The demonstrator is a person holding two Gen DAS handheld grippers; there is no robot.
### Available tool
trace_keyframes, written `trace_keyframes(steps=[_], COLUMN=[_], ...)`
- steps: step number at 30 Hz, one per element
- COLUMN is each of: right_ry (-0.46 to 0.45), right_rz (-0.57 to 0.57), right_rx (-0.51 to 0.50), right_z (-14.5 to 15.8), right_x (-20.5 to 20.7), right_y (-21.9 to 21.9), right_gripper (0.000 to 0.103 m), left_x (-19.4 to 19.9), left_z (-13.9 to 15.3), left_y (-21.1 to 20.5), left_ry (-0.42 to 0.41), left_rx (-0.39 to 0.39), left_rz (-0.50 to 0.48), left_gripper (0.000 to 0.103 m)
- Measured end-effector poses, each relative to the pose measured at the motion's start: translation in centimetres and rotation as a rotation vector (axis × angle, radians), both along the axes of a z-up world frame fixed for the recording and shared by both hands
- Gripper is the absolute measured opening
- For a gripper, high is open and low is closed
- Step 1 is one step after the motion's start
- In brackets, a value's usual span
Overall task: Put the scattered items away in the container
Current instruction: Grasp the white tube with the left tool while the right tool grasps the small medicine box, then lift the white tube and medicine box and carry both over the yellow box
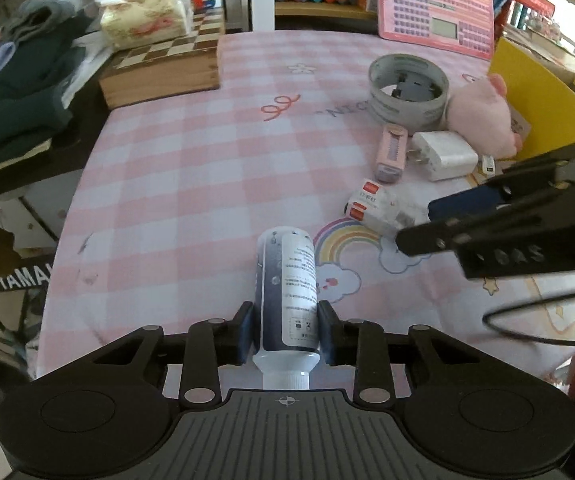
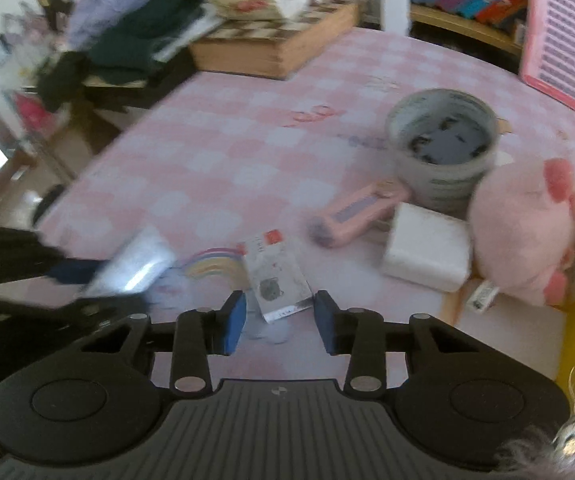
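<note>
Left wrist view
Left gripper (image 1: 286,330): clamped on a dark tube (image 1: 287,288) with a white label; its white cap points back toward the camera and both pads press its sides.
Tube position: held above the pink checked tablecloth (image 1: 191,184), far end over a printed rainbow.
Right gripper (image 1: 411,224): comes in from the right edge, seen side-on, tips over the small white packet (image 1: 375,210) with red tags; from here the fingers stand a little apart.
Container (image 1: 408,90): grey round tub at the far right of the cloth, dark things already inside.
Around the container: pink stapler-like case (image 1: 392,152) just in front of it, white charger (image 1: 443,154) beside the case, pink plush pig (image 1: 483,114) touching the tub's right side.
Other surroundings: chessboard box (image 1: 163,68) at far left with a tissue pack (image 1: 147,12) on it, pink toy laptop (image 1: 435,6) leaning at the back, yellow board (image 1: 543,108) at the right.

Right wrist view (blurred)
Right gripper (image 2: 279,316): fingers spread, nothing between them; the white packet (image 2: 277,276) lies on the cloth just beyond the tips.
Left gripper: dark shape at the left edge holding the tube (image 2: 135,266), too smeared to read the grip.
Container (image 2: 441,146): up and right of the packet.
In the way: pink case (image 2: 359,214) and charger (image 2: 427,252) lie between packet and tub; the pig (image 2: 527,228) crowds the tub's right side.
</note>
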State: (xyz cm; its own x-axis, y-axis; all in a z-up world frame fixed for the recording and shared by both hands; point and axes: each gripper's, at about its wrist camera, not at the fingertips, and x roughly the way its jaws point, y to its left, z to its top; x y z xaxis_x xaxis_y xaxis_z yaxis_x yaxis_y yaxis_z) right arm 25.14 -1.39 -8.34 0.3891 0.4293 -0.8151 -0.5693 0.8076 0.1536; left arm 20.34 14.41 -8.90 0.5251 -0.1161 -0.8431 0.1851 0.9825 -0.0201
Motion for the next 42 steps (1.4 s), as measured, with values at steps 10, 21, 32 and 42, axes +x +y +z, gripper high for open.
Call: trace_keyframes(steps=[10, 21, 32, 42], right_ry=[-0.062, -0.048, -0.106, -0.136], right_rz=[0.042, 0.014, -0.030, -0.061], right_rx=[-0.076, -0.046, 0.009, 0.024], right_z=[-0.9, 0.0, 3.7, 5.0], right_x=[0.9, 0.2, -2.4, -5.2], right_y=[2.9, 1.6, -1.2, -3.1], right_gripper=[0.041, 0.028, 0.028, 0.028], left_x=[-0.1, -0.3, -1.6, -3.0], left_z=[0.0, 1.0, 3.8, 5.1], left_y=[0.1, 0.3, -1.3, -2.9], left_ry=[-0.007, -0.026, -0.100, -0.134], left_rx=[0.003, -0.047, -0.079, -0.088], left_rz=[-0.022, -0.017, -0.081, -0.148], left_gripper=[0.031, 0.031, 0.031, 0.031])
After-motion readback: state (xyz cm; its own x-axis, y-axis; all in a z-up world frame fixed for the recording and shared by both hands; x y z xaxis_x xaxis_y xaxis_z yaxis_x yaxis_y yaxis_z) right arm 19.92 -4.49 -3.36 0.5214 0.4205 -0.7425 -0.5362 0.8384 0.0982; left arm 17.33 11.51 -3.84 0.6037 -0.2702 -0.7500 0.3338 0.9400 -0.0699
